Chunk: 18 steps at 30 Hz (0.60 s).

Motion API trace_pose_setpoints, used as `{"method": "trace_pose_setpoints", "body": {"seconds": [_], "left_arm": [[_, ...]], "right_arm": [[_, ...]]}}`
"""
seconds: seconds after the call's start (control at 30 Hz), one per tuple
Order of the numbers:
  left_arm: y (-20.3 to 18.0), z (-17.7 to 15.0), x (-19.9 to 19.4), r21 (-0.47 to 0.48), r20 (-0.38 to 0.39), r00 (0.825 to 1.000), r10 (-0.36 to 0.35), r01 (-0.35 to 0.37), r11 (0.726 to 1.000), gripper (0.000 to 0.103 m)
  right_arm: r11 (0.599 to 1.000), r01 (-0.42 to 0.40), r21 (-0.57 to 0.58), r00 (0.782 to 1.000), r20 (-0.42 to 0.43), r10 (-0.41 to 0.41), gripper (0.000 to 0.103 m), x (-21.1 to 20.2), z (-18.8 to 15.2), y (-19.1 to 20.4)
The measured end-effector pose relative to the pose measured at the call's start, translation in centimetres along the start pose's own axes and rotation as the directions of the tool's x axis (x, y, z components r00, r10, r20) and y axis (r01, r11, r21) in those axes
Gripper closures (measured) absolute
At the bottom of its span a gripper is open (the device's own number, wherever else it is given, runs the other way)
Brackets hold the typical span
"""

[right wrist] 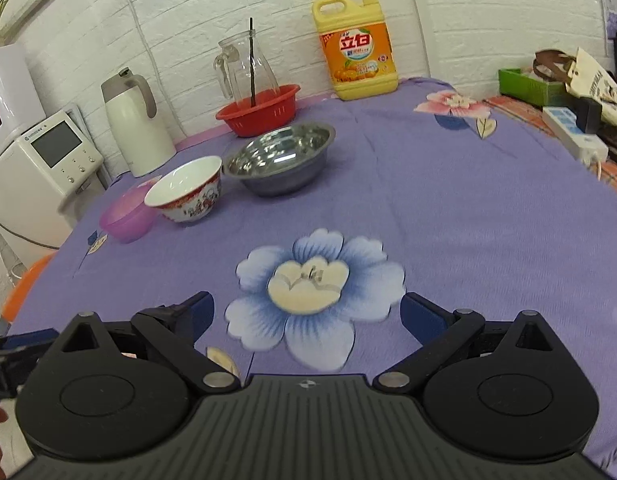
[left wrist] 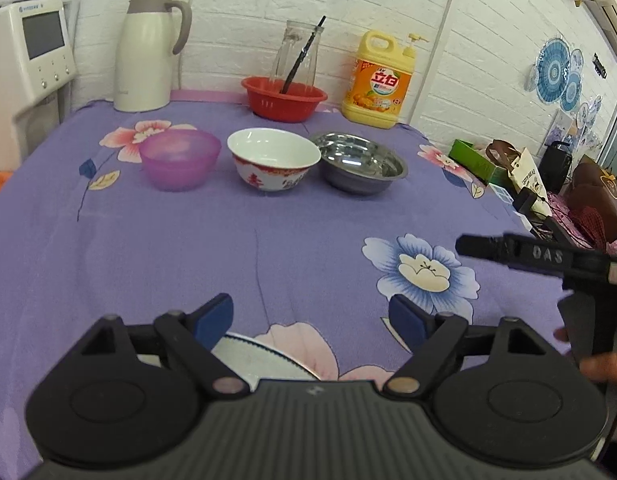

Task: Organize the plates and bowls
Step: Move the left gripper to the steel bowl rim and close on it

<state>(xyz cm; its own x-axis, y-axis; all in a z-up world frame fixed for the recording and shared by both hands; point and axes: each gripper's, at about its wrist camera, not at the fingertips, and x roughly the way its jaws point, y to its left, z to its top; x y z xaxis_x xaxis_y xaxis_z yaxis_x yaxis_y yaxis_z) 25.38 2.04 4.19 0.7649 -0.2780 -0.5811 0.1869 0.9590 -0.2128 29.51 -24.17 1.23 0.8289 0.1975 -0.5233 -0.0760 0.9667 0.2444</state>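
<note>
Three bowls stand in a row on the purple flowered cloth: a translucent purple plastic bowl (left wrist: 179, 159) (right wrist: 126, 215), a white bowl with red pattern (left wrist: 273, 164) (right wrist: 186, 191) and a steel bowl (left wrist: 360, 162) (right wrist: 279, 159). A white plate with a blue rim (left wrist: 264, 360) lies just below my left gripper (left wrist: 312, 318), partly hidden by it. My left gripper is open and empty. My right gripper (right wrist: 306, 316) is open and empty above a blue flower print. The right gripper also shows in the left wrist view (left wrist: 548, 256).
At the back stand a white thermos jug (left wrist: 146, 52), a red basket (left wrist: 283, 98) holding a glass pitcher (left wrist: 294, 54), and a yellow detergent bottle (left wrist: 378, 80). A white appliance (left wrist: 28, 52) is at the left. Boxes, bags and a power strip (right wrist: 574, 134) crowd the right edge.
</note>
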Motion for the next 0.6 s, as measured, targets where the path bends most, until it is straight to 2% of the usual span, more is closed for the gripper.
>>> {"method": "trace_pose_setpoints", "body": {"seconds": [0.13,0.17,0.23,0.3,0.47,0.6], "left_arm": [[1.1,1.1,0.1,-0.013,0.022,1.000,0.006,-0.005,1.000,0.019],[1.4,1.3,0.3,-0.018,0.021,1.000,0.012,-0.011,1.000,0.012],[2.1,1.5,0.5,-0.028,0.029,0.999,0.032,-0.031,0.999,0.004],[2.7,1.7,0.8,-0.023,0.027,0.999,0.040,-0.039,0.999,0.004],[4.5,2.5,1.7,-0.047,0.016,0.999,0.052,-0.051,0.998,0.004],[4.9,3.1,2.2,-0.057,0.006,0.999,0.051,-0.051,0.997,0.004]], "right_arm": [[0.997,0.064,-0.050,0.998,0.023,-0.062,0.000,4.4,5.1,-0.1],[0.995,0.079,-0.055,0.997,0.016,-0.079,0.000,5.8,6.1,-0.1],[0.991,0.117,-0.069,0.993,-0.012,-0.118,0.000,9.1,7.9,-0.1],[0.986,0.149,-0.081,0.987,-0.040,-0.153,0.000,12.0,9.2,-0.3],[0.970,0.215,-0.116,0.968,-0.106,-0.228,0.000,17.5,10.7,-0.5],[0.961,0.231,-0.153,0.950,-0.179,-0.257,0.000,19.5,10.1,-0.8]]}}
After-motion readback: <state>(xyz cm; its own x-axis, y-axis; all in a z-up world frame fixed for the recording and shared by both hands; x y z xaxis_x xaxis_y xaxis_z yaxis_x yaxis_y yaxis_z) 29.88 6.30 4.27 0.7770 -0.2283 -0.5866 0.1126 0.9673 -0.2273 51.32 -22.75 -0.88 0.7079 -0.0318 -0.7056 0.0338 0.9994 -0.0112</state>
